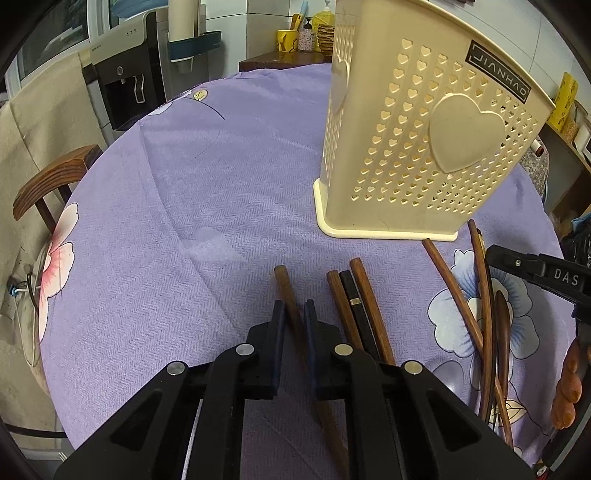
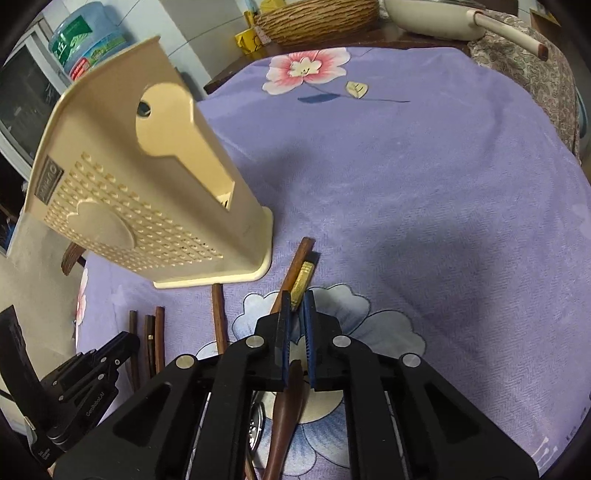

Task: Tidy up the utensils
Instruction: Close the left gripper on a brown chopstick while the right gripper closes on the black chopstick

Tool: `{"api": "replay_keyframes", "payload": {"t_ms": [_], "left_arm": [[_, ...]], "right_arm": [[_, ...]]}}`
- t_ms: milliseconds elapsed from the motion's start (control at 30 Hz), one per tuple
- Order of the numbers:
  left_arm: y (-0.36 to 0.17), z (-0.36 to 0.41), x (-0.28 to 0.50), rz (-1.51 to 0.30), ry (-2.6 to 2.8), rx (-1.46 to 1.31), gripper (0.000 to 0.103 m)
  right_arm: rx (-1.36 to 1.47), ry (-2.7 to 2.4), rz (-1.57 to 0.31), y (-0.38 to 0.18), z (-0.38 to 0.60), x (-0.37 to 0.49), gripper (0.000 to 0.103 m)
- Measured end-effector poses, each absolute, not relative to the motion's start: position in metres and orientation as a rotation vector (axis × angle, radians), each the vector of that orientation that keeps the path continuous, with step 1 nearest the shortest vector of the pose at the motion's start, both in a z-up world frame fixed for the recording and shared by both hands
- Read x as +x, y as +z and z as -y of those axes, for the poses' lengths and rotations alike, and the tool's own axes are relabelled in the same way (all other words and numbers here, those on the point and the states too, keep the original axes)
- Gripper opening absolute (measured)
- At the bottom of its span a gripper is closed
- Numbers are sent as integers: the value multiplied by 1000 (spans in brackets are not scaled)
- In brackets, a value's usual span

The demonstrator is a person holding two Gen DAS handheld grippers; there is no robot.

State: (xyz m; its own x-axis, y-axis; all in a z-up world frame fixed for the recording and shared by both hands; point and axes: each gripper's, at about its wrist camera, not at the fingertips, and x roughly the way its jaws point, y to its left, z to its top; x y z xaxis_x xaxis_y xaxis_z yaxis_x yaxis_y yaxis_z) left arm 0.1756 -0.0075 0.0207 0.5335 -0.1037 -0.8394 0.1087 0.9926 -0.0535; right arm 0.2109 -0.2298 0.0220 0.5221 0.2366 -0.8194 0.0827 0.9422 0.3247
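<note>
A cream perforated utensil holder (image 1: 421, 140) stands on the purple flowered tablecloth (image 1: 207, 192); it also shows in the right wrist view (image 2: 147, 206). My left gripper (image 1: 294, 310) is shut on a brown wooden chopstick (image 1: 288, 291) lying on the cloth. Three more chopsticks (image 1: 354, 306) lie just to its right. My right gripper (image 2: 295, 306) is shut on a dark utensil with a gold end (image 2: 301, 282), beside a brown chopstick (image 2: 295, 266). A dark wooden spoon handle (image 2: 286, 413) lies under it.
Further chopsticks and a wooden spoon (image 1: 487, 325) lie at the right by the right gripper's body (image 1: 535, 273). A wooden chair (image 1: 51, 177) and a water dispenser (image 1: 129, 77) stand left. A woven basket (image 2: 317, 18) sits beyond the table.
</note>
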Motion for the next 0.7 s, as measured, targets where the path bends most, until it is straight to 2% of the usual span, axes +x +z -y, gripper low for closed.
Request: {"api": "replay_keyframes", "payload": {"t_ms": [200,433,500,567,700], "left_arm": [[20,9,173,-992,-133,15,11],[20,10,171,-986,-134,24,11],[20,10,170,-986,-137,20,11],[21,11,170,-986,-136,22,11],[21,12,169,-984,-135,27,11]], "right_arm": [[285,41,-1037,22,231,212,8],[396,68,-1039,20,238,214,10],[402,78,-1039,21,237,215,14],[412,87,-1038,23,235,215,31],[359,42,-1045,23,229,218,33]]}}
